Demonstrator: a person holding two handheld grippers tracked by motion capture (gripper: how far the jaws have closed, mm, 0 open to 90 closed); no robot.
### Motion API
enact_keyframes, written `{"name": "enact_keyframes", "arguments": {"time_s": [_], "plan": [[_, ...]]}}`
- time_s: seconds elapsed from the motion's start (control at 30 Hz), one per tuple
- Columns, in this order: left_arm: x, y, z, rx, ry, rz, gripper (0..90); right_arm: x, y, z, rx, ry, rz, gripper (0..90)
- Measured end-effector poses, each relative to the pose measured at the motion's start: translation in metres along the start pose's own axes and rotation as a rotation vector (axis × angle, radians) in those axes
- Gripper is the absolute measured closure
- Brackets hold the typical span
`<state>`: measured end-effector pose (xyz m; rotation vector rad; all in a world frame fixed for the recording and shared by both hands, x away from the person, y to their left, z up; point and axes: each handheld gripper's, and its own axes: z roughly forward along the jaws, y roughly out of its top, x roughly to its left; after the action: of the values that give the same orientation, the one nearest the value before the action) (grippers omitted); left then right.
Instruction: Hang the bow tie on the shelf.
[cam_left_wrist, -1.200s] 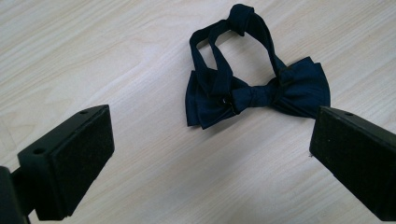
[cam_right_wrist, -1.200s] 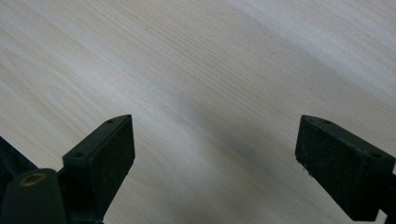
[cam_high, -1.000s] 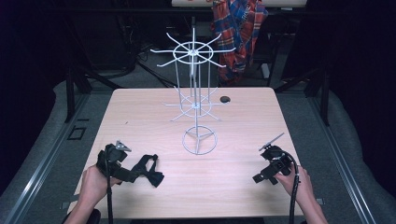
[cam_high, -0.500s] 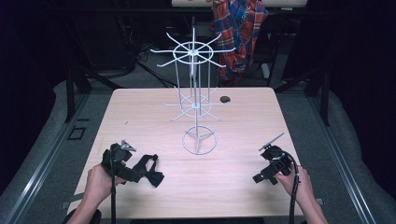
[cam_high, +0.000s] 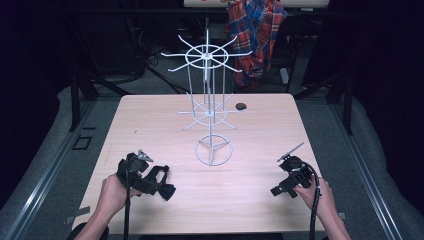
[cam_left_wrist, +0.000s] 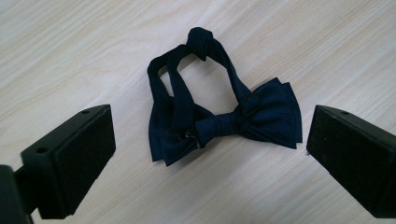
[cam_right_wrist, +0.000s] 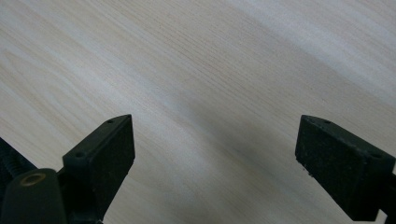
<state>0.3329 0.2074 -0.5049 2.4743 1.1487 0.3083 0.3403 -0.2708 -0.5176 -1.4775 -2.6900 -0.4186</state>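
Left gripper (cam_left_wrist: 205, 154) poised above a dark navy bow tie (cam_left_wrist: 224, 121) that lies flat on the light wooden table (cam_high: 260, 200), near the person's left corner. We see its jaws spread wide, one on each side of the tie and touching neither the cloth nor the wood. The bow lies nearer the gripper, its centre knot (cam_left_wrist: 219, 125) drawn tight across the pleats; the neck strap (cam_left_wrist: 196, 60) loops away from it and ends in a small fold at the far end. In the high view the same gripper (cam_high: 150, 176) sits close to the table's near edge. The right gripper (cam_high: 286, 184) rests low over bare wood near the person's right corner, well apart from the tie, and its jaws too stand wide with nothing between them. A white wire display stand (cam_high: 210, 100) rises at mid-table, its hooked arms bare; a small dark object (cam_high: 241, 106) lies behind it, too small for us to identify.

We judge the tie light, soft and limp, so it should sag from whatever point is pinched. The centre knot looks the firmest hold, being the thickest part; taking the strap loop instead would leave the bow dangling, yet keep the loop free for a hook
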Motion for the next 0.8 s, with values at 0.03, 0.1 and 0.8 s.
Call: {"name": "enact_keyframes", "arguments": {"time_s": [0.03,0.1,0.8], "plan": [[0.0,0.001,0.001,0.002,-0.002,0.002,2.8,0.0,0.0,0.0,-0.002,-0.001,0.002,11.7],[-0.002,0.002,0.002,0.005,-0.008,0.01,6.9,0.002,-0.001,0.002,-0.03,0.0,0.025,11.8],[-0.012,0.022,0.031,0.093,-0.06,0.028,52.3,0.0,0.0,0.0,0.004,0.0,0.003,11.8]]}}
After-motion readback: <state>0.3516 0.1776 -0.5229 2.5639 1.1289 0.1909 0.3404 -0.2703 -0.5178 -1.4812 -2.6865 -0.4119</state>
